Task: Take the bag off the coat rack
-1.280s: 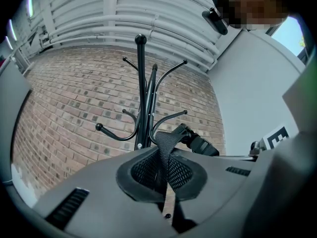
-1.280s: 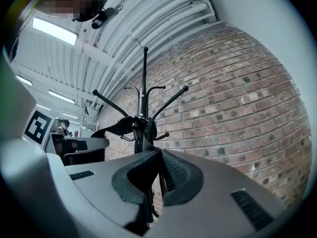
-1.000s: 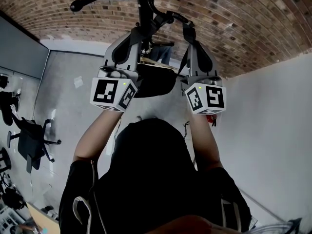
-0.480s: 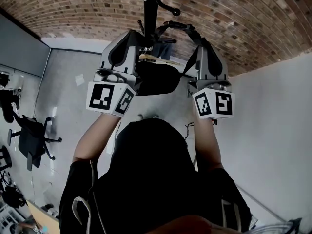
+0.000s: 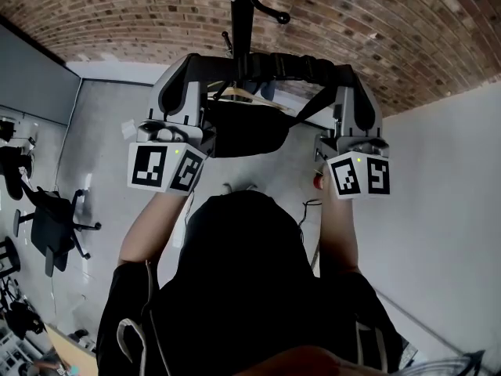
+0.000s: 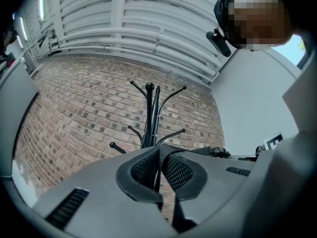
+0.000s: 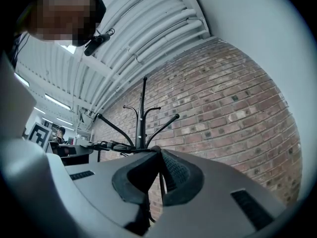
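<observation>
Looking up from the head view, I hold the strap [image 5: 266, 66] taut across the coat rack [image 5: 242, 18] pole, left gripper [image 5: 194, 70] and right gripper [image 5: 344, 75] either side, bag [image 5: 243, 128] hanging below. In the left gripper view, my jaws pinch the strap tight before the rack. The right gripper view shows the same clamp.

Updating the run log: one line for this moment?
left gripper: shut on strap | right gripper: shut on strap | black bag: hanging below strap | coat rack: behind strap
</observation>
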`<state>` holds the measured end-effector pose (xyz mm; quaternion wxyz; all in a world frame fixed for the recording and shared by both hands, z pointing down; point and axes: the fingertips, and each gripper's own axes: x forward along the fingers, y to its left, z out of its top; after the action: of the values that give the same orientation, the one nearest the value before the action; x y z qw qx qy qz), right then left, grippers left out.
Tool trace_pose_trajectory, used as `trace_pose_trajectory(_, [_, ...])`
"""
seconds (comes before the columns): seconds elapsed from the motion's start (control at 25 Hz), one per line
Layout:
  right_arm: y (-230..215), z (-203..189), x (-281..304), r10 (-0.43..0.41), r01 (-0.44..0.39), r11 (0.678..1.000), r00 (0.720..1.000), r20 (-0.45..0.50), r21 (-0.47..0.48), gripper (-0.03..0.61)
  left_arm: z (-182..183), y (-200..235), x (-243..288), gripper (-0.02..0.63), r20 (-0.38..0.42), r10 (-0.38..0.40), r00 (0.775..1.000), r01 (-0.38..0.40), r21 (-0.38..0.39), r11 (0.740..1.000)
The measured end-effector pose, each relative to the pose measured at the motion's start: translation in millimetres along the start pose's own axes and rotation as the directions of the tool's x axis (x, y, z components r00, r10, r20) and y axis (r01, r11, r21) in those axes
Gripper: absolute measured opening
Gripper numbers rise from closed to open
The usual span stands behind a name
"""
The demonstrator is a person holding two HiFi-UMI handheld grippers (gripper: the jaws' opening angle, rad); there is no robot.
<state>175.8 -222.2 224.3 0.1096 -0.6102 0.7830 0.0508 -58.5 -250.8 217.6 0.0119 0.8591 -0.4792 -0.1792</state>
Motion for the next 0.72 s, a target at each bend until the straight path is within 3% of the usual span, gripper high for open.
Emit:
trace_pose_trajectory(0.2, [7,0,-7,0.009,-0.009,1.000,1.000,-0.019,-0.016,0.023,1,0,-7,0.021,0.007,0.007,1.000,-0.007,-0.058,0.998])
trace_pose_trajectory(0.72, [33,-6,-27,0.061,-0.064,0.996,0.996,-0.060,-0.058,0.023,-2,16,-31,0.021,-0.039,0.005,0.999,-0.006,-0.043,0.999])
